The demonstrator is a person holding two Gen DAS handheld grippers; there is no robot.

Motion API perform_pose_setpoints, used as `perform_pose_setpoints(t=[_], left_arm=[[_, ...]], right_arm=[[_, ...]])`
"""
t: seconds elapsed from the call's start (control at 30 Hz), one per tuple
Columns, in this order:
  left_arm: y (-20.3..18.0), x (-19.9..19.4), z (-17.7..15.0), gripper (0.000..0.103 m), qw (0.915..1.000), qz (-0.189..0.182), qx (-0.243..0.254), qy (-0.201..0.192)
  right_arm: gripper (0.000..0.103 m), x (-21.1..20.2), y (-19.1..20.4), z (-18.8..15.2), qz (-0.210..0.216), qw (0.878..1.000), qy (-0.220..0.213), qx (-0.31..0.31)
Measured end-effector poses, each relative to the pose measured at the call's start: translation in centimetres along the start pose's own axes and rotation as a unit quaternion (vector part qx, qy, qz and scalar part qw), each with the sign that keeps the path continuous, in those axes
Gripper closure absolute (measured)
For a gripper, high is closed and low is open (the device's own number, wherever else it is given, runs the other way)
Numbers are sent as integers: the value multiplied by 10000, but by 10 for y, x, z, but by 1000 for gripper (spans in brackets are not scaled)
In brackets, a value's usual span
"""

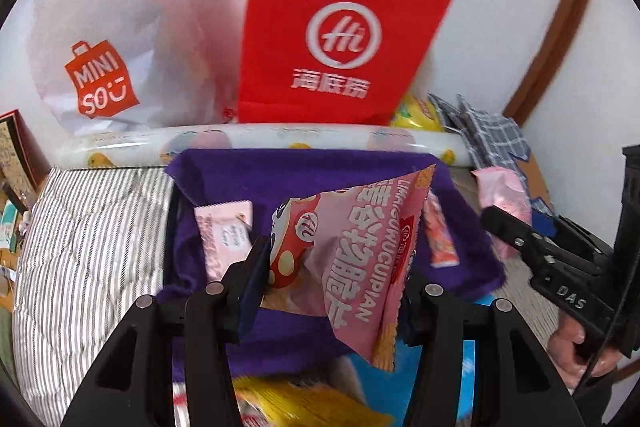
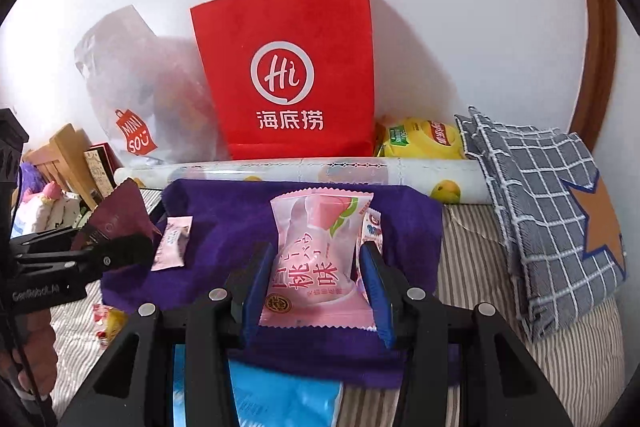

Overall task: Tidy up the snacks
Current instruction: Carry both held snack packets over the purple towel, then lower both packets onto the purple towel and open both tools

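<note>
We hold a pink crisp packet (image 1: 360,259) in our left gripper (image 1: 332,287) and a peach snack (image 2: 316,263) in our right gripper (image 2: 316,287), above the purple cloth (image 2: 224,211).

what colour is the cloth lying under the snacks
Deep purple cloth, plain, no pattern; clearest in the right wrist view.

This is a home, most likely a bedroom: a striped quilt (image 2: 480,267) covers a soft surface pushed against a plain white wall (image 2: 460,7). Shopping bags lean on that wall (a red paper bag (image 2: 288,75) and a white plastic bag (image 1: 108,27)), with a folded checked cloth (image 2: 536,187) beside them. Plush toys (image 2: 44,203) and a wooden frame (image 2: 60,151) sit at the far left.
</note>
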State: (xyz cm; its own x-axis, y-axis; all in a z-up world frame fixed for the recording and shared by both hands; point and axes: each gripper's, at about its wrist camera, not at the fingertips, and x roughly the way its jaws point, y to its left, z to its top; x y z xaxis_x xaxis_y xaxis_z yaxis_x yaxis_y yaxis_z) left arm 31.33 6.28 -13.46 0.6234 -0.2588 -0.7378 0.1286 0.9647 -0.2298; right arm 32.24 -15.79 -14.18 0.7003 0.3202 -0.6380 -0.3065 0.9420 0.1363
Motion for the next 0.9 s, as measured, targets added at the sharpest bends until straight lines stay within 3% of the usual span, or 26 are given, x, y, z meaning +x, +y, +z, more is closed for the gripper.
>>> perform_pose_setpoints(t=[0.2,0.37,0.57,0.9], left_arm=[[14,14,-8,51,9994,339,-68,79],[20,12,-14,52,9990,171,-408,25],[10,13,-18,53,9991,333,-251,-74],[7,20,-23,55,9993,212,-297,-5]], right_arm=[[60,19,-18,-12,-87,9994,175,281],[60,20,-27,-19,-151,9989,164,401],[60,19,-22,-23,-238,9994,112,245],[60,29,-21,-25,-243,9990,310,214]])
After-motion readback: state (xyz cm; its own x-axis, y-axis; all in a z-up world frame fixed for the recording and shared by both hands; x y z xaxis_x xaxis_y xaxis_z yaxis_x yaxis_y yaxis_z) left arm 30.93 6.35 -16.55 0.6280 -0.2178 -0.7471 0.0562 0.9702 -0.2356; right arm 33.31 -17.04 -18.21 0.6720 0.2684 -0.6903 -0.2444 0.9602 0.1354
